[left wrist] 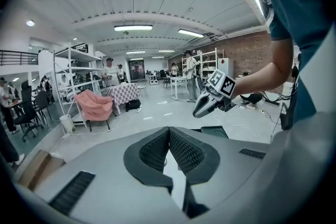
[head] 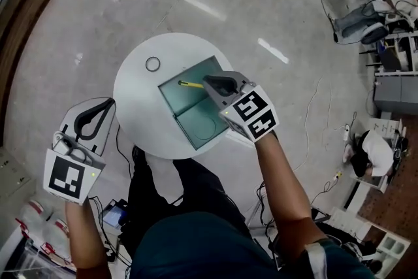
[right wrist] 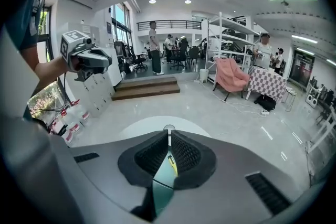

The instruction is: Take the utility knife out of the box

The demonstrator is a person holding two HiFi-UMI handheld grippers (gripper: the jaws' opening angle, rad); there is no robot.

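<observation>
An open green box lies on a round white table. A yellow utility knife rests inside it near the far wall. My right gripper hovers over the box with its tips just right of the knife. In the right gripper view the right gripper shows only a narrow slit between its pads, and nothing is held. Through that slit I see the knife and the box floor. My left gripper hangs off the table's left side; in its own view the left gripper is shut and empty.
A small ring sits on the table beyond the box. Polished floor surrounds the table. Shelves, chairs and several people stand far off in the hall. Cables and equipment lie on the floor to the right.
</observation>
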